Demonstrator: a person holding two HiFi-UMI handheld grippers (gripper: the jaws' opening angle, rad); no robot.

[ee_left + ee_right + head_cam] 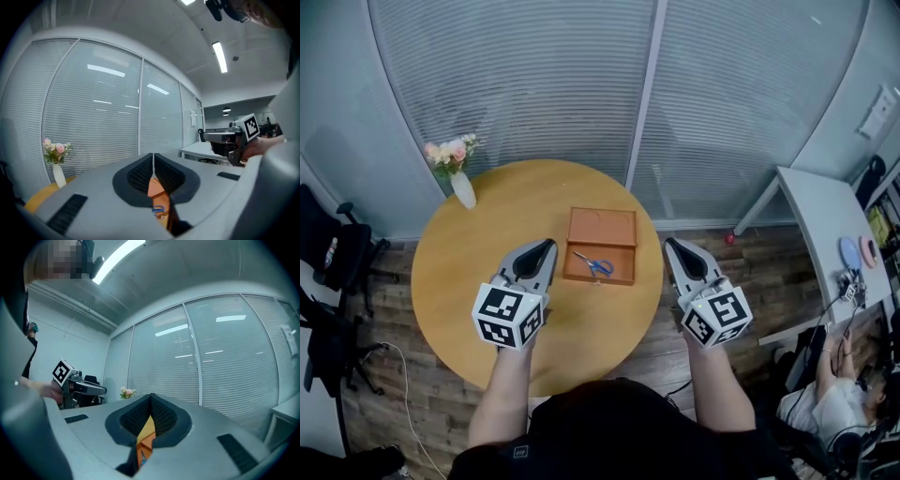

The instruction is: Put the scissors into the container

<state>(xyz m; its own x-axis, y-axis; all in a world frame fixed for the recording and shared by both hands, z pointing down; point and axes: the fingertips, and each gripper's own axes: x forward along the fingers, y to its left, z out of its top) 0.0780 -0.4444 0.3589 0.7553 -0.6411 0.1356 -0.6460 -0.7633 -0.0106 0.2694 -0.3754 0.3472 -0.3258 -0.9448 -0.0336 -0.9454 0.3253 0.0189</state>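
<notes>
Blue-handled scissors (596,265) lie inside the shallow orange container (602,228) near the middle of the round wooden table (469,253). My left gripper (548,246) hovers just left of the container, its jaws pressed together with nothing in them. My right gripper (668,244) hangs to the container's right, past the table edge, also shut and empty. In the left gripper view a sliver of the container (156,187) and the scissors (159,209) shows below the closed tips (153,157). The right gripper view shows the container (146,439) under its shut tips (151,397).
A white vase of pink flowers (456,169) stands at the table's far left rim. Black office chairs (333,272) sit left of the table. A white desk (830,244) with small items is at the right, and a seated person (834,403) is at the lower right.
</notes>
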